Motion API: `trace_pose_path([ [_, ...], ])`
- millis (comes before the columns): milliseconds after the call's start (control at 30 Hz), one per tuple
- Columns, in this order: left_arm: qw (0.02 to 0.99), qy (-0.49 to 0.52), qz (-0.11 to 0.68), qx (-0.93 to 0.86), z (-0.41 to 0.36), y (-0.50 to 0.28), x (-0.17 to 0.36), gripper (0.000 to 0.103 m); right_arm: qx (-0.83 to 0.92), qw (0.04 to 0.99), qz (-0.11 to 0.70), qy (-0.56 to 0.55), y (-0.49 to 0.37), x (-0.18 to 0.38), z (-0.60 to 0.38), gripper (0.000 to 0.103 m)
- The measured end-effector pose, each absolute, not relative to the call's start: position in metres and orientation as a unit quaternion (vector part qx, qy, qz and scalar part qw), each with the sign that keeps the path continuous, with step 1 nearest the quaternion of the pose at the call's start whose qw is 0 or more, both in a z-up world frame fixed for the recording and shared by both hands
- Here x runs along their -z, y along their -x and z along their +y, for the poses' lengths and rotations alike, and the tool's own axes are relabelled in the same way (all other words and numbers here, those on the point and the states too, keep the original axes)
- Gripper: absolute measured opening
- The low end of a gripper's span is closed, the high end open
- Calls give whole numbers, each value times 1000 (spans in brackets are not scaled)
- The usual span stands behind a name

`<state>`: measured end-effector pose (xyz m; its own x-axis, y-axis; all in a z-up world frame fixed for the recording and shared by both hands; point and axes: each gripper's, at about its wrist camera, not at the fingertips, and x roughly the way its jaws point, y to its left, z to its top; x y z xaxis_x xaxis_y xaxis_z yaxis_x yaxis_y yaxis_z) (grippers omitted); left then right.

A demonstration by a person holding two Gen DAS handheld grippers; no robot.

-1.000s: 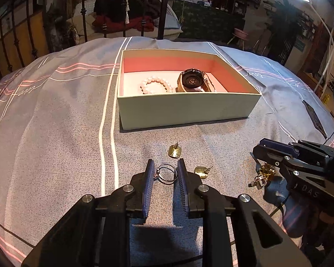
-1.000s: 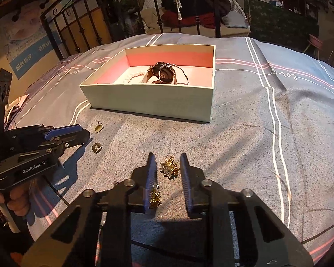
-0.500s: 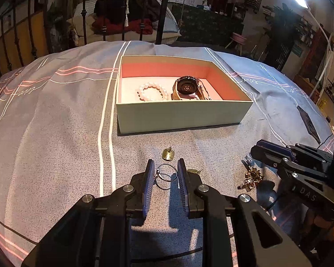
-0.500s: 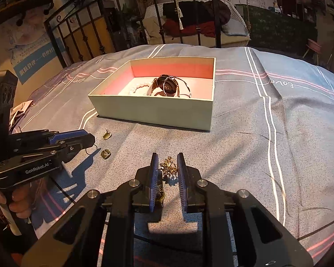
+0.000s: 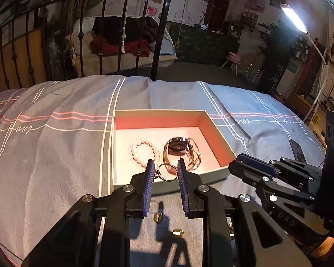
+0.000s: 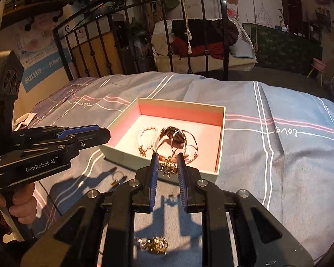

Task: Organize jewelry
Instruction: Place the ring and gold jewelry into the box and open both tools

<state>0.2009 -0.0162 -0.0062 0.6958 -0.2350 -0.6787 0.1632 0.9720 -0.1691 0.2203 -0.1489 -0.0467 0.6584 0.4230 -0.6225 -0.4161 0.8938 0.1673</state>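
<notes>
Matt grey cotton-like bedspread (image 5: 55, 155) with thin white and pink woven stripes, softly creased. Pale green cardboard box (image 5: 167, 185), matt outside, lined in dull salmon-pink paper. Glossy pearly white bead bracelet (image 5: 144, 151) beside a shiny gold-toned metal watch (image 5: 180, 149) with a dark glass face. Thin polished metal hoop ring (image 5: 166, 172) gleaming between ribbed blue rubbery pads (image 5: 149, 178) on matt black plastic jaws. Sparkly gold metal star-shaped brooch (image 6: 167, 166). Black painted wrought-iron bed rail (image 5: 160, 33), slightly satin.
</notes>
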Motion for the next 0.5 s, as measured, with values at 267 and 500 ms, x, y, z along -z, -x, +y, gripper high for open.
trace_pose_path([
  [267,919,56,379,93,-25,-250,-6,21,-213,914,344,-14,-274,33,-141,18],
  [500,901,67,421,83,-24,-284,8,21,-201,910,363,-14,-304,42,-138,18],
])
